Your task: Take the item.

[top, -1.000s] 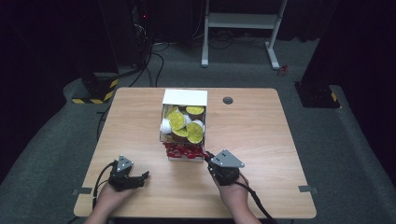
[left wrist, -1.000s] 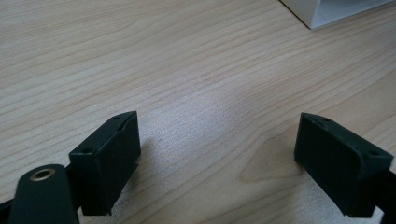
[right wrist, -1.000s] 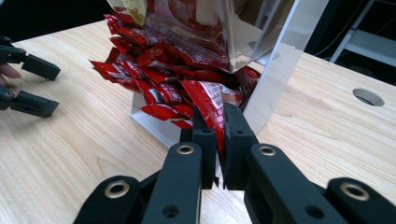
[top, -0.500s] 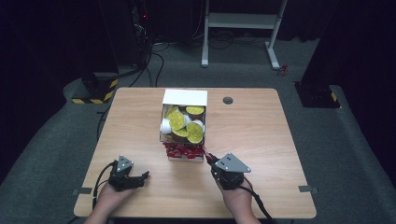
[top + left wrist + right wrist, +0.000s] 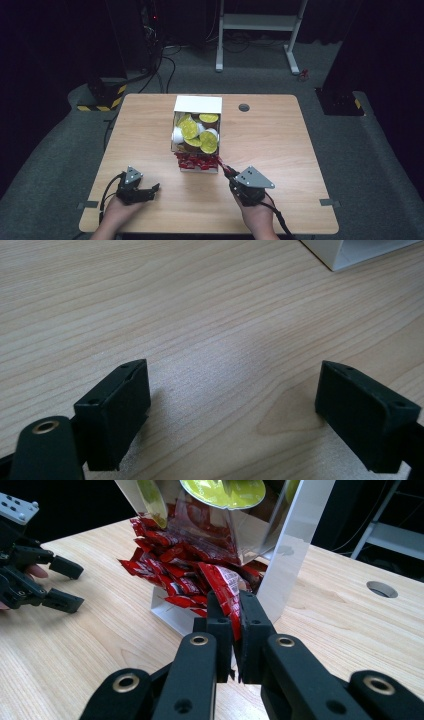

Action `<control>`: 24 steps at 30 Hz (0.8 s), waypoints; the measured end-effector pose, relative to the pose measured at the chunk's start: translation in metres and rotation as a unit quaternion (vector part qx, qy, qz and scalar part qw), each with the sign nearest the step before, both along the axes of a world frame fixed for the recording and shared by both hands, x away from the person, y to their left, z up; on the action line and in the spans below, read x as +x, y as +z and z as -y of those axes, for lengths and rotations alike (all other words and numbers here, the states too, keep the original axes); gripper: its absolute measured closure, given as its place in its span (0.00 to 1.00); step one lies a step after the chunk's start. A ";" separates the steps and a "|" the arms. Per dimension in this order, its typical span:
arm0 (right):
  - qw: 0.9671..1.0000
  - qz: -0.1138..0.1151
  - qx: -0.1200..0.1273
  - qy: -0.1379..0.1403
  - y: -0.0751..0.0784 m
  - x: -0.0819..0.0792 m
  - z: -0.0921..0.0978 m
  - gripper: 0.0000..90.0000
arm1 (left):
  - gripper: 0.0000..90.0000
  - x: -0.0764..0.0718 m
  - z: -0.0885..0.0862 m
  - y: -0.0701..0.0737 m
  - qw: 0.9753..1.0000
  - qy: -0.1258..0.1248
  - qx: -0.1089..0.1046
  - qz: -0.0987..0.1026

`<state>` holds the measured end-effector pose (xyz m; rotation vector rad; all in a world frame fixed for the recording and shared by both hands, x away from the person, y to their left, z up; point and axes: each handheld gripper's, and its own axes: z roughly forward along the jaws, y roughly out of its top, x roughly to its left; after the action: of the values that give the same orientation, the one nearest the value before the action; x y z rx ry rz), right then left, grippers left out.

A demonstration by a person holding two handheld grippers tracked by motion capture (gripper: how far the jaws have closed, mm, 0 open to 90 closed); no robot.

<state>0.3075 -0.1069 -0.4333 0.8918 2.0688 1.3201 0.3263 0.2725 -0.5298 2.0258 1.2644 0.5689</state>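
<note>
A white and clear dispenser box [image 5: 197, 106] stands mid-table, with yellow-lidded pods [image 5: 209, 142] in its top and red packets [image 5: 196, 161] in its low front tray. My right gripper [image 5: 228, 173] is at the tray's front right corner, shut on a red packet [image 5: 226, 596] that sticks up between its jaws, just in front of the red packets [image 5: 170, 570]. My left gripper [image 5: 153, 190] rests open near the table's front left, its jaws wide apart over bare wood [image 5: 225, 365]. It also appears open as the left gripper [image 5: 65, 585].
A round cable hole [image 5: 244, 107] sits in the table right of the box. The white box corner [image 5: 350, 250] lies far ahead of the left jaws. A white stand [image 5: 260, 30] and black equipment stand on the floor beyond the table [image 5: 310, 150].
My right gripper has drawn back a little toward the table's front edge with the red packet in it. The left gripper has stayed put.
</note>
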 end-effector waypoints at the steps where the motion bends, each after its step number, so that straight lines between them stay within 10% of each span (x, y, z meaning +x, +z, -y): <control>1: 1.000 0.000 0.001 0.000 0.000 -0.001 0.001 0.96 | 0.17 0.000 0.000 0.000 1.000 0.000 0.000 0.000; 24: 1.000 0.007 0.023 0.000 0.008 -0.011 0.019 0.97 | 0.17 0.000 0.000 0.000 1.000 0.001 0.001 0.001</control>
<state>0.2961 -0.1261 -0.4253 0.9012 2.0344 1.3756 0.3263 0.2723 -0.5298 2.0261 1.2641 0.5735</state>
